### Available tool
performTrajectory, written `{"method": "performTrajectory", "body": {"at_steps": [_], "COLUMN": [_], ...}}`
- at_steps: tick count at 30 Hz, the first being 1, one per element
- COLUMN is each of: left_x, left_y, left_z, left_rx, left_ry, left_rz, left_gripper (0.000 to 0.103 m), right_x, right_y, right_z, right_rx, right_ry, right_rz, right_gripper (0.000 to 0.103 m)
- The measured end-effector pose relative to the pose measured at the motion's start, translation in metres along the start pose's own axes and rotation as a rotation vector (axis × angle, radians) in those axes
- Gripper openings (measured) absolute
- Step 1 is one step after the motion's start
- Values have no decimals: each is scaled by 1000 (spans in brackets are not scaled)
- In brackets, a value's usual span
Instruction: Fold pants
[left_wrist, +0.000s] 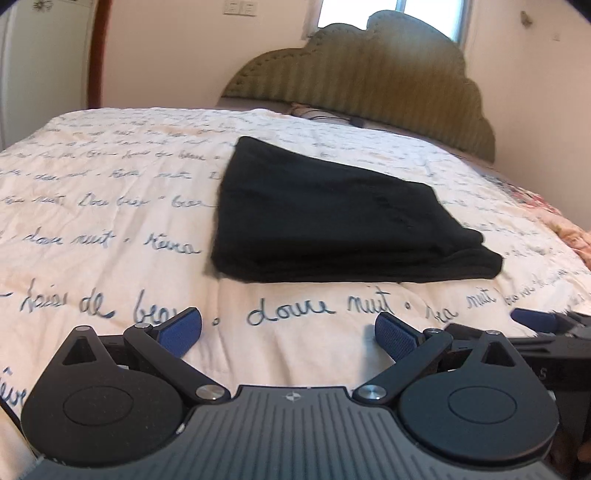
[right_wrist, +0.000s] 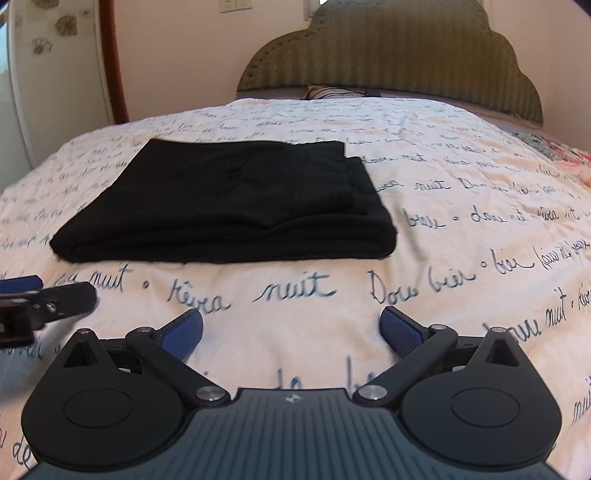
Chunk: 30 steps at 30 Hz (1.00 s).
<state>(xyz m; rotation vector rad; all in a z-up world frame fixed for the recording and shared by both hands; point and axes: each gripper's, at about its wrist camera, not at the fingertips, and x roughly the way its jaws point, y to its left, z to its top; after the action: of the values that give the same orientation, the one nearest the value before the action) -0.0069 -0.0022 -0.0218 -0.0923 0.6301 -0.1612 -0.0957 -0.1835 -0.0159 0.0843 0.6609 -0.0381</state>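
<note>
Black pants (right_wrist: 229, 199) folded; left gripper (left_wrist: 288, 328), right gripper (right_wrist: 291, 326) spread wide, level, near.

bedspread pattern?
Cream bedspread with dark blue handwritten script in rows; clearest in the right wrist view.

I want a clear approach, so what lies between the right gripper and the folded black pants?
Only bare cream bedspread with blue handwriting, seen in the right wrist view between the open right gripper and the folded black pants.

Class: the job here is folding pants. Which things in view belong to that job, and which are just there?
Job:
pants, folded, on the bedspread
left gripper, open
right gripper, open

Just there:
headboard
wall switches
window
</note>
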Motion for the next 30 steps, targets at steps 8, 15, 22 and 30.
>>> {"method": "performTrajectory", "body": {"at_steps": [8, 15, 22, 30], "left_x": [12, 14, 15, 14], "left_y": [-11, -11, -10, -10], "left_z": [0, 0, 1, 1], "left_rx": [83, 82, 81, 80], "left_ry": [57, 58, 57, 56], "left_rz": [46, 47, 46, 46], "left_gripper": [103, 103, 103, 103], "right_x": [1, 5, 6, 5], "right_y": [1, -2, 1, 1], "right_z": [-3, -3, -3, -3], "right_rx": [1, 10, 3, 4], "right_ry": [12, 11, 10, 10], "right_rz": [-6, 10, -9, -8], "right_gripper": [103, 103, 103, 103]}}
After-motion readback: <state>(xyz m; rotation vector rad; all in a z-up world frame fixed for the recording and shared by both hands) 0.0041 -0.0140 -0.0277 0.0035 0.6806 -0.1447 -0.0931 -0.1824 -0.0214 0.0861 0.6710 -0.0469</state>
